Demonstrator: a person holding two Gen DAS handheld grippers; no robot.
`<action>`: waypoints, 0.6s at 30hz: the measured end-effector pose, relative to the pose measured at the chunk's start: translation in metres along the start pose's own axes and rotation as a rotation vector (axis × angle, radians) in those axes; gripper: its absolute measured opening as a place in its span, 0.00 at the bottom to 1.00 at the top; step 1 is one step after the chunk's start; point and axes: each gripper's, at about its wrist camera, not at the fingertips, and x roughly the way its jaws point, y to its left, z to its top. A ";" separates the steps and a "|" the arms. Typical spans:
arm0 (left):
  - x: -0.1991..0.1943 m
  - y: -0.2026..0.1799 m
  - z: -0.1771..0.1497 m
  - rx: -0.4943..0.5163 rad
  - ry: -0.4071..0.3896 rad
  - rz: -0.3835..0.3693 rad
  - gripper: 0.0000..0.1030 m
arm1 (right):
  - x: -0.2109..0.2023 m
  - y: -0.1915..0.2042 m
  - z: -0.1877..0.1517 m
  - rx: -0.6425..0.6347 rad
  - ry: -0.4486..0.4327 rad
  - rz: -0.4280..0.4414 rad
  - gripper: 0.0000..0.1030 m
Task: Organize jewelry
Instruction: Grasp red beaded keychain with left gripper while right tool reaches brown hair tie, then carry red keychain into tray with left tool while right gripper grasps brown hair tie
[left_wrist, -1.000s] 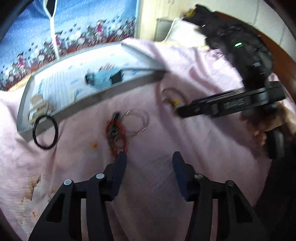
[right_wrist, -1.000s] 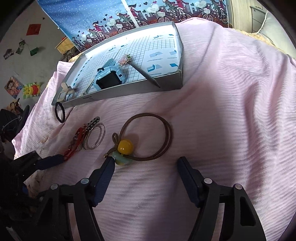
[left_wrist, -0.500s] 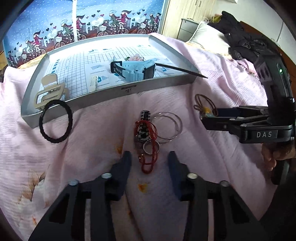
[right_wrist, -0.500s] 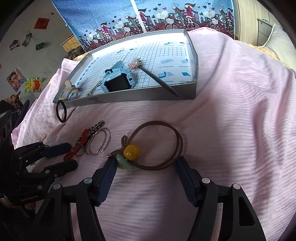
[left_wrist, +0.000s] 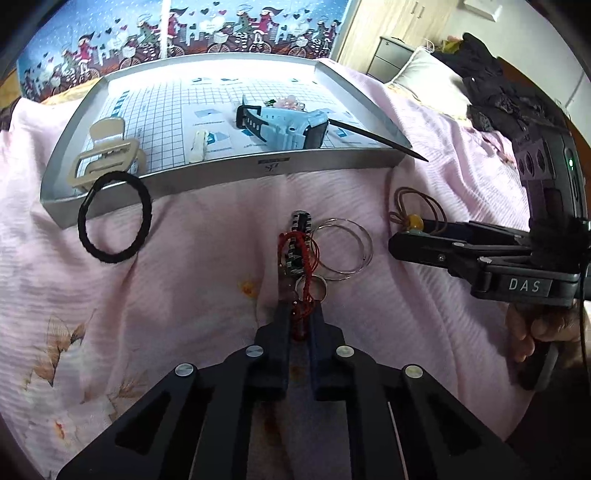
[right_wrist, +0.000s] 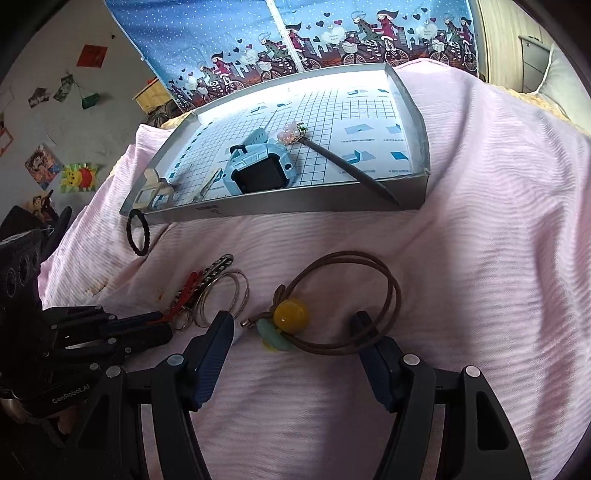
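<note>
Left wrist view has the red cord bracelet (left_wrist: 300, 254) partly swallowed: its near end disappears between the fingers of the left gripper (left_wrist: 300, 325), which are clenched on it, so the knot there is hard to make out. The rest of the cord lies tangled over a black-and-white beaded strip (left_wrist: 298, 236) and a small silver ring (left_wrist: 317, 288) on the pink bedspread (left_wrist: 207, 280), with two thin wire bangles (left_wrist: 343, 249) touching them on the right. Which strand sits on top in that tangle cannot be told.

Off to the right, the right gripper (right_wrist: 293, 325) stands wide apart, its blue-padded fingers either side of a brown hair tie (right_wrist: 354, 299) carrying a yellow bead (right_wrist: 290, 314) and a pale green charm half tucked beneath it. From the left wrist view that tie is mostly hidden behind the gripper's black body, and only fingertips of the person's hand (left_wrist: 532, 332) show below it.

A black hair band (left_wrist: 114, 218) leans against the front wall of the silver tray (left_wrist: 229, 173). Inside the tray lie a beige claw clip (left_wrist: 109, 155), a pale blue watch (left_wrist: 288, 125) and a dark hair stick (right_wrist: 351, 171) with pink beads, its tip poking over the rim.
</note>
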 end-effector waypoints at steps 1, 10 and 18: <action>-0.001 0.001 0.000 -0.015 0.002 -0.008 0.06 | 0.000 0.000 0.000 -0.002 -0.003 -0.010 0.59; -0.011 0.017 -0.003 -0.178 0.020 -0.124 0.05 | -0.007 0.000 0.001 -0.011 -0.039 -0.015 0.21; -0.034 0.023 -0.010 -0.246 -0.001 -0.178 0.05 | -0.013 0.010 0.001 -0.051 -0.064 -0.012 0.18</action>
